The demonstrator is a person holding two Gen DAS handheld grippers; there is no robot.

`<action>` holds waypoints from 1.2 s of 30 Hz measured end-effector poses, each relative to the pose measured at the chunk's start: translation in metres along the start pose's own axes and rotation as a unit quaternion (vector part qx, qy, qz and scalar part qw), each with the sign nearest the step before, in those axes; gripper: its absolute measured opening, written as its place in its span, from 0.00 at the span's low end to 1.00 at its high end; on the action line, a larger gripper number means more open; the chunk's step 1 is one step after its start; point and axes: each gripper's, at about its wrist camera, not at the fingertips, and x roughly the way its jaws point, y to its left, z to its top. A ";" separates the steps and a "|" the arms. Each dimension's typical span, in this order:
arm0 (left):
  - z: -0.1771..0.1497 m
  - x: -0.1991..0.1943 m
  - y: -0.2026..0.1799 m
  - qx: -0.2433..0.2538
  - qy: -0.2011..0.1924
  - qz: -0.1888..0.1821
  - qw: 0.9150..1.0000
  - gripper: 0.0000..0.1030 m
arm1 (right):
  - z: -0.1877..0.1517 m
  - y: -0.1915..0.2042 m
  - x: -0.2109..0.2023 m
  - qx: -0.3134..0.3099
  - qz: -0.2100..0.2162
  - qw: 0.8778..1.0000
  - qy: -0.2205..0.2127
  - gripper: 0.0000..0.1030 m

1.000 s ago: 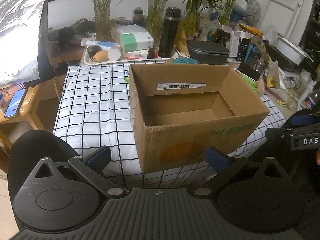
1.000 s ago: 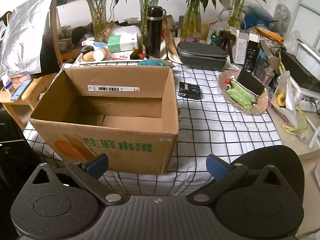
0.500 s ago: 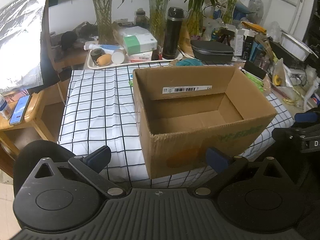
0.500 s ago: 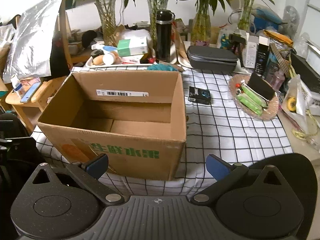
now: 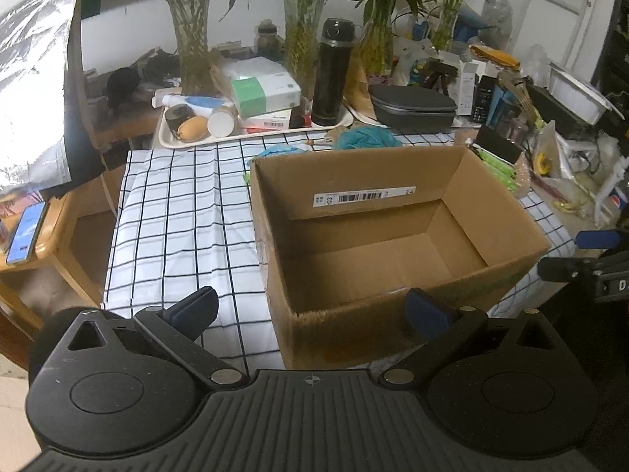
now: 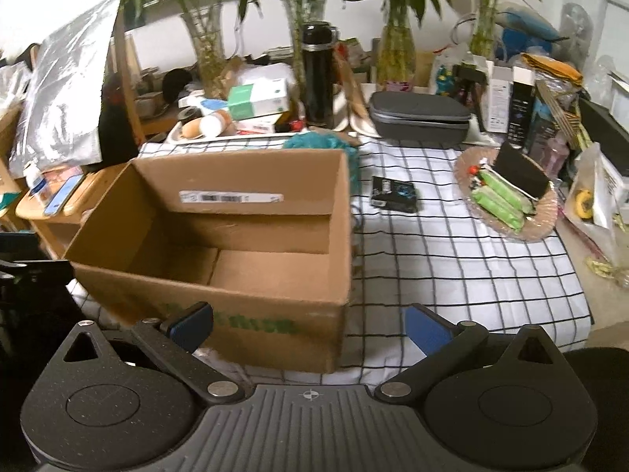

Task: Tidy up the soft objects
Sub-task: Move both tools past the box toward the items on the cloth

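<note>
Teal soft bundle (image 5: 367,137) lay on the checked cloth (image 5: 177,212) just behind the far wall of the cardboard box (image 5: 507,212), touching or nearly touching it; a second, paler blue soft scrap (image 5: 277,152) sat at the box's far-left corner. Box interior showed bare floor flaps only, so by my reading nothing had been sorted into it yet.

Your left gripper (image 5: 310,308) hung at the near-left corner of the box, fingers spread wide, nothing between them. Your right gripper (image 6: 308,324) hung at the near-right corner in the same state: spread wide and empty.

Risks from here, as I judged them:
- The soft things sat behind the box. Reaching over it, you could catch the near rim or the far wall and shove the light, empty box across the cloth.
- Cloth looked loose and creased; a dragged box could bunch it and pull the dish of green packets (image 6: 507,200) and the black packet (image 6: 395,194) along.
- Black flask (image 5: 332,74) and glass vases (image 5: 192,47) stood close behind the teal bundle; an overreach could tip them.
- A fluffy bundle may be pinched by a few strands only and fall short of the box.

Against the frames a second earlier: both views sat higher and looked more steeply down into the box, and more of the teal bundle showed above its far wall. Both grippers were just as wide open then.
</note>
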 end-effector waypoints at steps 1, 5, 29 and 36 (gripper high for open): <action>0.001 0.002 -0.001 0.004 0.001 0.003 1.000 1.00 | 0.001 -0.003 0.001 0.003 -0.004 1.000 -0.001 1.00; 0.004 0.006 -0.003 0.010 0.000 0.004 1.000 1.00 | 0.001 -0.015 0.004 0.020 -0.017 1.000 -0.010 1.00; 0.050 0.036 0.042 -0.051 -0.053 -0.021 0.997 1.00 | 0.054 -0.065 0.049 0.056 0.004 0.997 -0.043 1.00; 0.069 0.054 0.060 -0.064 -0.075 -0.027 0.995 1.00 | 0.072 -0.086 0.078 0.078 0.000 0.995 -0.067 1.00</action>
